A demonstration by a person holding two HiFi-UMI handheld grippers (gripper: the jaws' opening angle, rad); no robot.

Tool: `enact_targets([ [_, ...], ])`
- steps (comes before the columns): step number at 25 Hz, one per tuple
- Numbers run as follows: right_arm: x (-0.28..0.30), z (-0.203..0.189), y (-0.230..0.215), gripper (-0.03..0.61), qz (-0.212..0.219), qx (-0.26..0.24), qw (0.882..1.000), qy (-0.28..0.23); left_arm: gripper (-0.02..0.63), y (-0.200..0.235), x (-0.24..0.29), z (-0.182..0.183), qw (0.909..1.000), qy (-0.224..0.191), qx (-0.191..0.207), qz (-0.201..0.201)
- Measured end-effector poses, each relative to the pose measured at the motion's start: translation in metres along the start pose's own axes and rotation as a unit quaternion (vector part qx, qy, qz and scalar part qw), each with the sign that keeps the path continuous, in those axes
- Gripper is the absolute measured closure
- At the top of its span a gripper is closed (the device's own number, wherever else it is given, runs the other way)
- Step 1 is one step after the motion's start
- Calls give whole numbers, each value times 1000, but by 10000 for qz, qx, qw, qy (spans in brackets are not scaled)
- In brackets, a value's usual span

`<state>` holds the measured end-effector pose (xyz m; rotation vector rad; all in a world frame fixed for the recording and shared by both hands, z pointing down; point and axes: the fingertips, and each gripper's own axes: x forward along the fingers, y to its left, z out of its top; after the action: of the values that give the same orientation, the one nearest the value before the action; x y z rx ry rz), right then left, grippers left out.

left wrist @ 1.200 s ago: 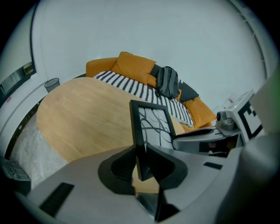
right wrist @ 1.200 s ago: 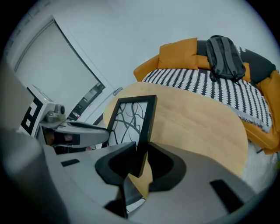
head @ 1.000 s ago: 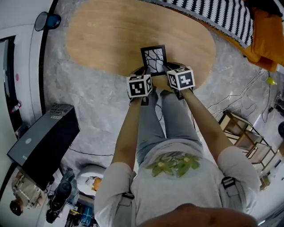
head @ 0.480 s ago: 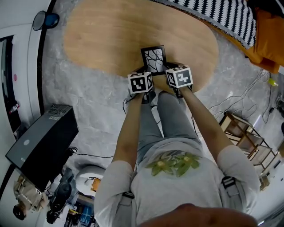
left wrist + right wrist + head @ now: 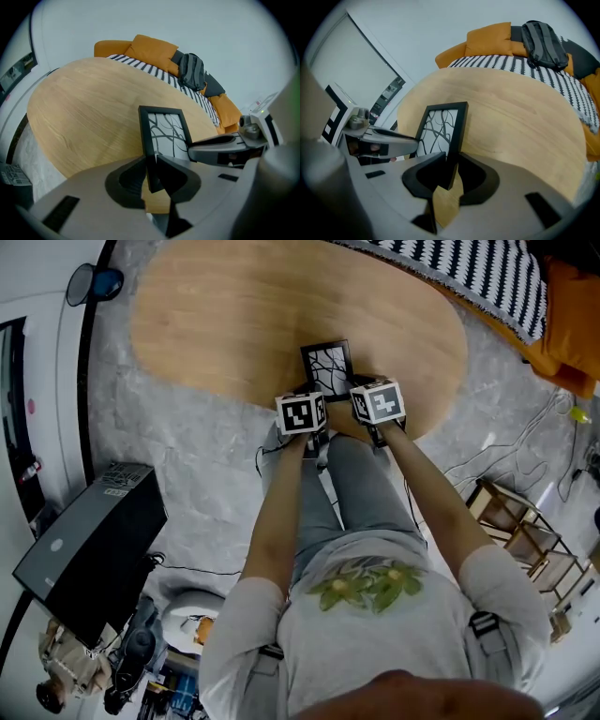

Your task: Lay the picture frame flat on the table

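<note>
My left gripper (image 5: 151, 161) pinches the picture frame's (image 5: 327, 367) left edge and my right gripper (image 5: 451, 163) its right edge, at the wooden surface's (image 5: 234, 324) near rim. Uneven lowering could twist it loose, off the near rim.

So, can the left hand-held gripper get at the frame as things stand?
Yes, apparently: the left hand-held gripper is clamped on the frame at its left edge, with nothing in between.

Black frame, pale wood
The picture frame (image 5: 326, 367) was black around black branches on white; the table (image 5: 234, 324) showed light wood grain.
</note>
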<state>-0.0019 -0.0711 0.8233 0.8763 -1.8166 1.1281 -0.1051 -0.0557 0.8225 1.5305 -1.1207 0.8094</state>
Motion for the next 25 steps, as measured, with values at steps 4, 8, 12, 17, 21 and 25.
enact_targets([
  [4,9,-2,-2,486,35,24,10000,8,534,3,9,-3,10000,75,22,7],
  [8,16,-10,-5,486,4,83,9999,146,534,8,16,-7,9999,155,-19,16],
  [12,23,-13,-6,486,-14,92,9997,227,532,11,21,-10,9998,219,-24,-5],
  [17,26,-15,-8,486,-13,108,9996,250,532,12,26,-11,9996,284,33,-46],
  [21,28,-18,-8,485,-39,169,9994,295,531,13,27,-12,9994,331,73,-73],
  [25,30,-18,-10,483,-32,219,9993,300,528,12,28,-12,9992,355,136,-128],
])
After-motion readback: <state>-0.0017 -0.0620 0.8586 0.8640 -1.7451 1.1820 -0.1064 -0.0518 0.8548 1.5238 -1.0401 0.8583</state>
